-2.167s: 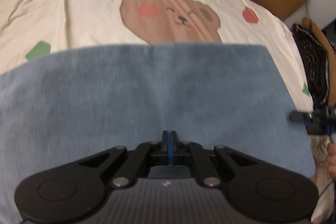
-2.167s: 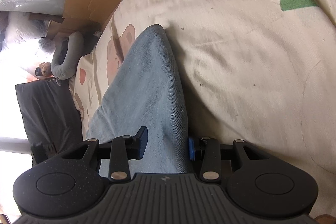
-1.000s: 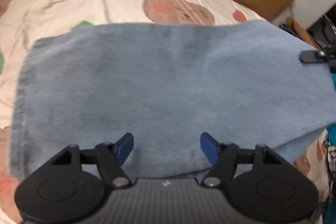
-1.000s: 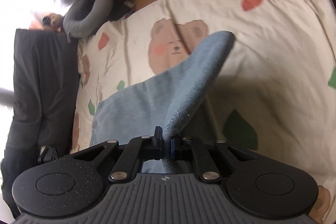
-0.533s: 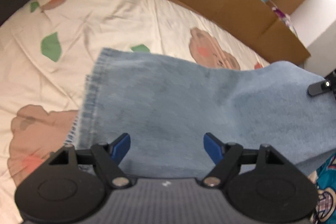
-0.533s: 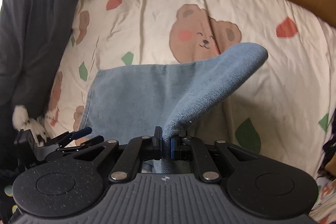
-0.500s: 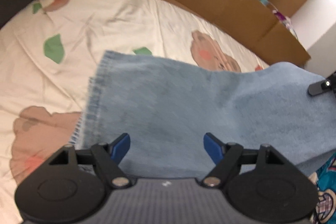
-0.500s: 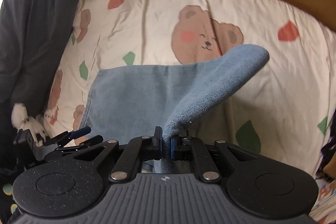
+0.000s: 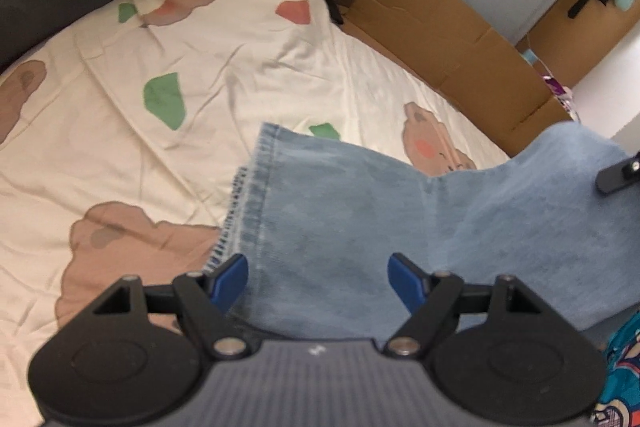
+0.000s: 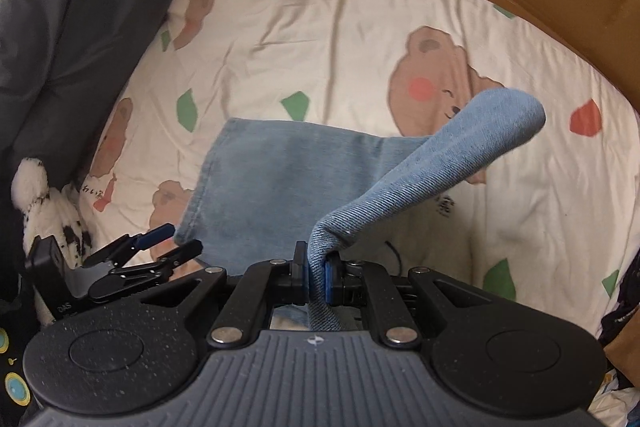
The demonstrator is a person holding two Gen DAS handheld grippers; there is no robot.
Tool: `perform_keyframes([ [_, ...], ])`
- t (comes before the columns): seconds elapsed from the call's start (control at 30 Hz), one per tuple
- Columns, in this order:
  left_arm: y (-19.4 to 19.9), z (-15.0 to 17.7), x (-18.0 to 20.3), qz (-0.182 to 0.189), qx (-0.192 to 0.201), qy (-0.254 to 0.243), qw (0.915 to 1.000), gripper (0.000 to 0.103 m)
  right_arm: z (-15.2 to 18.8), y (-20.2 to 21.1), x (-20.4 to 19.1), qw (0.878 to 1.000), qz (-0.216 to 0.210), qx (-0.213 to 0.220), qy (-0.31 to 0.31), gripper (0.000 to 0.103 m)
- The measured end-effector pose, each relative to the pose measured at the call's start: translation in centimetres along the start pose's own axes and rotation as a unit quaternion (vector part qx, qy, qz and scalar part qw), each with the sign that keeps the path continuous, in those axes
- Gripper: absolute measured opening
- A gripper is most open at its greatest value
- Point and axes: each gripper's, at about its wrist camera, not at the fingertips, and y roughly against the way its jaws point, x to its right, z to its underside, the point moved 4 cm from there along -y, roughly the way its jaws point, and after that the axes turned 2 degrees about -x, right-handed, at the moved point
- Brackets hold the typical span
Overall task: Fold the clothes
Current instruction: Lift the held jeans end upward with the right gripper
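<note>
Right wrist: right gripper [image 10: 316, 273] fingers clamp jeans [image 10: 280, 183]; left gripper [image 9: 318, 277] fingers apart.

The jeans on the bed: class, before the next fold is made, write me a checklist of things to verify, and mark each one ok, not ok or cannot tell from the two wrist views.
1. Right gripper has a firm hold on the jeans: ok, jaws shut on a pinched fold of denim.
2. Left gripper holds the jeans: not ok, jaws spread open with denim lying between them.
3. Hem end lies flat on the bedsheet: ok.
4. Lifted part hangs clear of the sheet: ok, it arches up from the right gripper.
5. Layers under the denim lie smooth: cannot tell, hidden.
6. Landing area left of the hem is bare sheet: ok.
</note>
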Motion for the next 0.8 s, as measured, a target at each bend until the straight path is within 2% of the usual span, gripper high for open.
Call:
perform_keyframes([
  [0.2,0.7,-0.6,-1.8,-0.008,0.013,0.021,0.9997,0.079,-1.1,-0.9,-2.5,1.000,-0.012,-0.004,0.010,0.005],
  [0.4,1.4,-0.4,-3.3,-0.011,0.020,0.033,0.9992,0.074,-2.0,-2.6,-5.0,0.999,-0.028,-0.012,0.019,0.005],
  [0.63,1.8,0.0,-4.9,-0.021,0.024,0.059,0.9978,0.074,-2.9,-5.5,-7.6,0.999,-0.042,-0.019,0.011,0.005],
  [0.8,2.0,0.1,-5.2,-0.024,0.024,0.059,0.9977,0.072,-3.1,-8.9,-9.3,0.998,-0.048,-0.036,0.008,0.005],
])
